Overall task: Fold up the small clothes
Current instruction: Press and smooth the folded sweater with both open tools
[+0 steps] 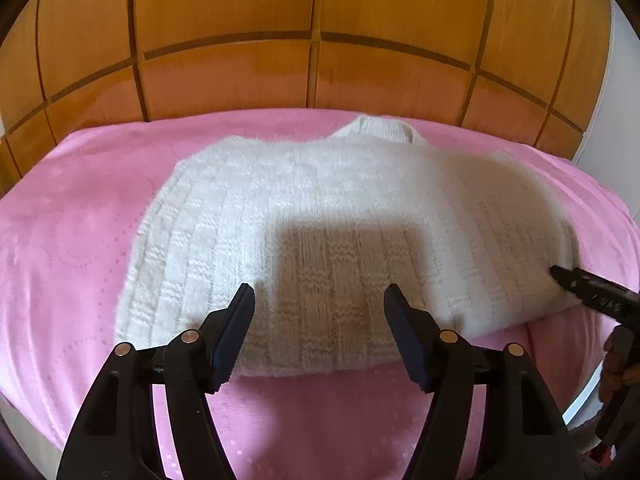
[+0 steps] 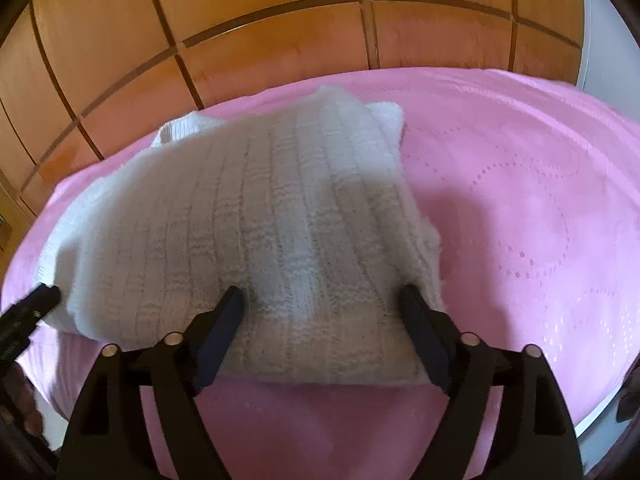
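We see both views in soft, even daylight, fairly bright. A blocky shadow falls on the white knit sweater (image 1: 320,216) just beyond the near fingers, and the right view shows the knit greyer and shaded. The wooden panels (image 1: 224,8) bow strongly under fisheye distortion, the corners go black, and slight blur softens the far edges.

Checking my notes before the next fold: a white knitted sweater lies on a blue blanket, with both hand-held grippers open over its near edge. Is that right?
Not quite: the blanket is pink, not blue, as both wrist views show. The rest stands: the white knitted sweater lies on it, with the left hand-held gripper and right hand-held gripper open over its near edge.
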Action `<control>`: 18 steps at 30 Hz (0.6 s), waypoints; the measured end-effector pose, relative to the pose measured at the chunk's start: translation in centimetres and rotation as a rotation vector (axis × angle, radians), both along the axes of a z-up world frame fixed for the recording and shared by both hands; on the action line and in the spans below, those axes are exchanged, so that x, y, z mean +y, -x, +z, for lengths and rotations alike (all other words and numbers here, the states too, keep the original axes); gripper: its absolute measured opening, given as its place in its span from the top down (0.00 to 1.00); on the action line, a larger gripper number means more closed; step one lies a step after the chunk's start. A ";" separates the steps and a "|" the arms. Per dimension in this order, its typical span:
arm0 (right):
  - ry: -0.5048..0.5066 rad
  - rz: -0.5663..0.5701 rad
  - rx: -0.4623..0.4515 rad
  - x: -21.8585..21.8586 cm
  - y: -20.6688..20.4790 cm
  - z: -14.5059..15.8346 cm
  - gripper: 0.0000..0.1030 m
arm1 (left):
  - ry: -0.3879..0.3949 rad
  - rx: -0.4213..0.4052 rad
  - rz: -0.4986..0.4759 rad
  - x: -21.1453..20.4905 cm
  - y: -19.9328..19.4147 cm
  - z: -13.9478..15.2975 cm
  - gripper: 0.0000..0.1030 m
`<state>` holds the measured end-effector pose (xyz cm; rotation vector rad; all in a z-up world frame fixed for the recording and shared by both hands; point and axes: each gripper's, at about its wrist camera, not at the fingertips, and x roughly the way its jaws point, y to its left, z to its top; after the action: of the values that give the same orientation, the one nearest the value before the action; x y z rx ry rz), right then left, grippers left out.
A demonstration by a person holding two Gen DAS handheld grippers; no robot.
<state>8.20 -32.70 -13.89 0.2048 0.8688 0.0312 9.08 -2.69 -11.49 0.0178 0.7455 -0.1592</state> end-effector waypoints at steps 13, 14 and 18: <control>0.042 -0.013 0.013 0.6 -0.1 1.1 0.17 | 0.007 -0.052 0.052 1.9 0.7 2.2 0.36; 0.042 -0.014 0.005 0.7 -0.3 1.5 0.17 | 0.006 -0.053 0.055 2.1 0.7 2.3 0.36; 0.036 -0.001 -0.055 1.4 -0.6 3.6 0.17 | 0.007 -0.053 0.071 2.7 0.8 2.3 0.36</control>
<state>8.76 -31.35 -10.28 0.1697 0.8142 0.0205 8.33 -0.03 -9.17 -0.0105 0.6912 -0.0936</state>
